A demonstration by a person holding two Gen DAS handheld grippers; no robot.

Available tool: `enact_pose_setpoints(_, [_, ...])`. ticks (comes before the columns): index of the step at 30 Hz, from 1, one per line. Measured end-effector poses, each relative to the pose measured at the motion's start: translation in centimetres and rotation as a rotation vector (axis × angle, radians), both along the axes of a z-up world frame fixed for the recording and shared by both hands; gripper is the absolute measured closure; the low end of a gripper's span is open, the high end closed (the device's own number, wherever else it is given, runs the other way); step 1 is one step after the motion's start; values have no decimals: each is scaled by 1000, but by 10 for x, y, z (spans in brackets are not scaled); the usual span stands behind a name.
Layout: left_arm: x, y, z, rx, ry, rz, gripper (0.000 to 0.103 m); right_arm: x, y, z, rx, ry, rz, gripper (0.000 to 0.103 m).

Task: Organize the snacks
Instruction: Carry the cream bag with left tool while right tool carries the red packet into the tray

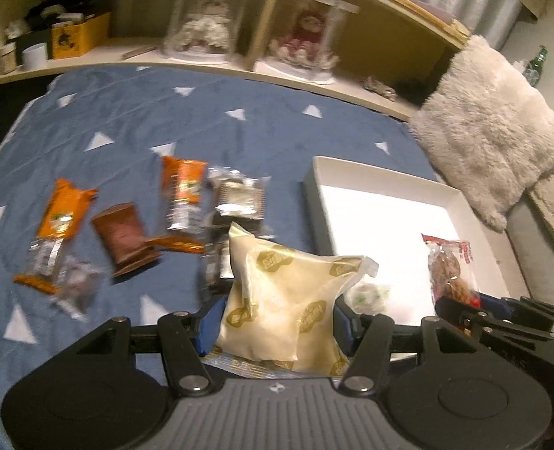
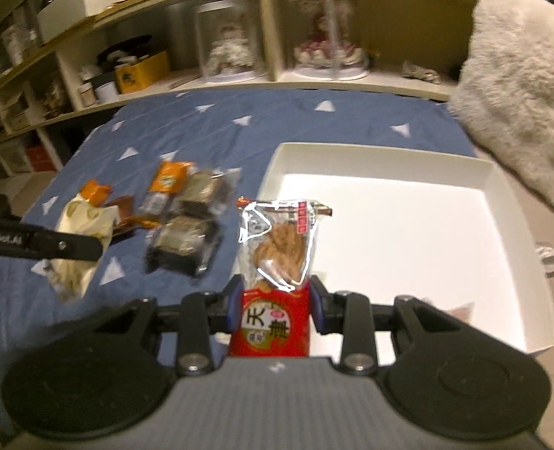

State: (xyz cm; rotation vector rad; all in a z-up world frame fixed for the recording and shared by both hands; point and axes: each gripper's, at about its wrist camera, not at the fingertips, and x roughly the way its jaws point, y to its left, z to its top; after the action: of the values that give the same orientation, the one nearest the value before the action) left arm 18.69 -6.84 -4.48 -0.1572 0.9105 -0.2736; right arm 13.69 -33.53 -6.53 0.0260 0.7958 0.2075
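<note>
On the blue bedspread (image 1: 239, 112) patterned with white triangles, a loose cluster of snack packets lies to the left of a shallow white box (image 2: 494, 176): two orange packets (image 1: 183, 187), a brown packet (image 1: 123, 236) and several dark, silvery ones (image 1: 239, 195), some overlapping one another. The left gripper (image 1: 277, 322) is closed on a puffy cream packet (image 1: 288, 300) with gold printing, its blue pads pressing the packet's two sides, and the packet stands up between the fingers over the bedspread just beside the box's near left corner. The right gripper (image 2: 275, 307) is clamped narrowly on a red and clear packet of biscuits (image 2: 280, 247), gripping the red printed lower end while the clear upper part with the brown biscuits rises upright; it sits at the left edge of the box, over its near corner. In the left wrist view that same biscuit packet (image 1: 451, 266) shows over the box's white floor, with the right gripper's black fingers (image 1: 502, 315) beneath it. Behind the bed runs a wooden shelf (image 2: 269, 75) carrying two dolls under clear domes (image 2: 232, 41), a yellow box (image 2: 142, 71) and small jars. A fluffy white cushion (image 2: 521, 93) leans at the right, past the box.
</note>
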Motion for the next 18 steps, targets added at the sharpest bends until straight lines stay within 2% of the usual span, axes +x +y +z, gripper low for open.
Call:
enact_pose_setpoints(6, [8, -43, -4, -8, -4, -67, 43, 10, -33, 0, -17, -16, -57, 62])
enact_pose_setpoints(18, [25, -131, -29, -92, 79, -151, 43, 29, -94, -7, -32, -32, -205, 62])
